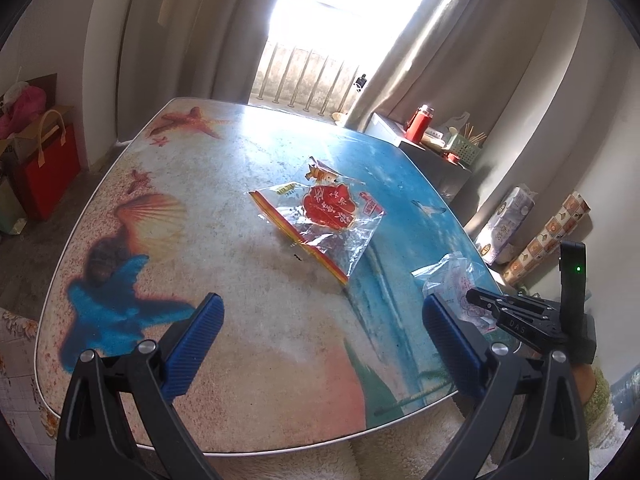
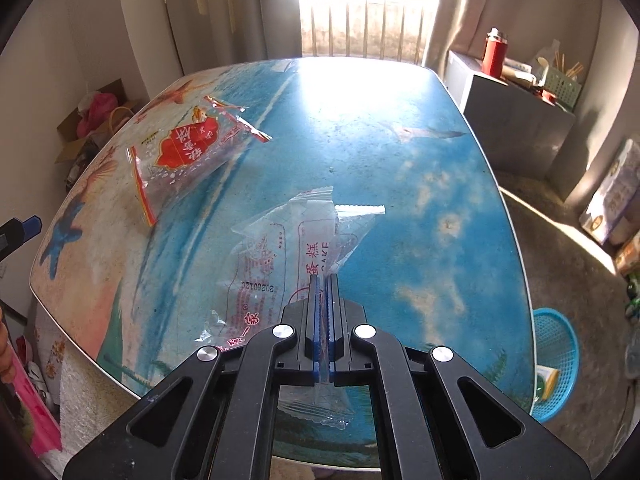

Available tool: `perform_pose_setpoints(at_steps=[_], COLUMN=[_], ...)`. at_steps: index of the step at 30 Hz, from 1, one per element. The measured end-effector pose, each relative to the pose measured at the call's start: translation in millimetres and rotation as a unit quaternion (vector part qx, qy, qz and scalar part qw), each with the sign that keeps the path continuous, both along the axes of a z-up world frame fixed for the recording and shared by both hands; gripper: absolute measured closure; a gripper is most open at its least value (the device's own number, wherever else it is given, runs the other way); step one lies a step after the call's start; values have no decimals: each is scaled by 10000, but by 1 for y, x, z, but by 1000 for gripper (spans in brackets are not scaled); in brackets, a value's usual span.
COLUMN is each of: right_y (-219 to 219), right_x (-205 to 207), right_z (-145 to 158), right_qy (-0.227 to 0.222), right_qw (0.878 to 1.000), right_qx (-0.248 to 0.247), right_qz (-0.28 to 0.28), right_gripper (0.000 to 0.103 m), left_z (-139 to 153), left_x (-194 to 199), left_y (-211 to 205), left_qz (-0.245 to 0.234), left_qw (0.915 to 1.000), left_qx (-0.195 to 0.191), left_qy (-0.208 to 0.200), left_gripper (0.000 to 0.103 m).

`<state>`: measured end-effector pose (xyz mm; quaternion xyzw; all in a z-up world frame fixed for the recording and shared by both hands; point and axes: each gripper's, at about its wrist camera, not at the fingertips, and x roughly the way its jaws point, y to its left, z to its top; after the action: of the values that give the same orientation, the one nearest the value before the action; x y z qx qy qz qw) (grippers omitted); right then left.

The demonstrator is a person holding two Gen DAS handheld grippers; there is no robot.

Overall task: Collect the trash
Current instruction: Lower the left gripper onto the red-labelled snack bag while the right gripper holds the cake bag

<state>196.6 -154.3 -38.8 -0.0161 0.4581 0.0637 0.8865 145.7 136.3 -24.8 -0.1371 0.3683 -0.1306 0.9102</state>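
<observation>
A clear snack bag with a red label (image 1: pixel 326 218) lies on the beach-print table (image 1: pixel 208 240), ahead of my open, empty left gripper (image 1: pixel 320 328). It also shows in the right wrist view (image 2: pixel 188 156), far left. My right gripper (image 2: pixel 322 280) is shut on a clear cake wrapper (image 2: pixel 288 248) with red print, held above the table's near edge. In the left wrist view the right gripper (image 1: pixel 480 298) and its wrapper (image 1: pixel 456 276) are at the right.
A blue mesh basket (image 2: pixel 556 364) stands on the floor right of the table (image 2: pixel 400 160), with some trash inside. A grey cabinet (image 2: pixel 516 120) holds a red flask (image 2: pixel 494 52) and a green basket. Bags and boxes (image 1: pixel 44 160) stand by the left wall.
</observation>
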Motion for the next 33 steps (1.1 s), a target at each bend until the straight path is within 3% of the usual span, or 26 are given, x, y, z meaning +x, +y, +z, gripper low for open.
perform_pose_setpoints(at_steps=[8, 16, 26, 31, 33], right_y=[-19, -27, -32, -32, -31], right_x=[3, 3, 5, 6, 6], right_z=[-11, -16, -19, -19, -19], right_qy=[59, 96, 105, 91, 82], right_qw=[9994, 9988, 9979, 9976, 9976], right_qx=[309, 485, 635, 678, 679], right_qz=[-142, -64, 24, 53, 64], right_gripper=[102, 101, 100, 100, 99], left_z=[22, 14, -31, -51, -52], left_x=[49, 120, 187, 198, 196], left_y=[-21, -54, -66, -67, -70], left_qz=[-679, -1399, -1566, -1582, -1600], left_qw=[9964, 9844, 9793, 9740, 9730], left_qx=[324, 1055, 1112, 1211, 1290], left_qy=[-388, -188, 638, 1074, 1050], left_gripper=[6, 6, 6, 6, 6])
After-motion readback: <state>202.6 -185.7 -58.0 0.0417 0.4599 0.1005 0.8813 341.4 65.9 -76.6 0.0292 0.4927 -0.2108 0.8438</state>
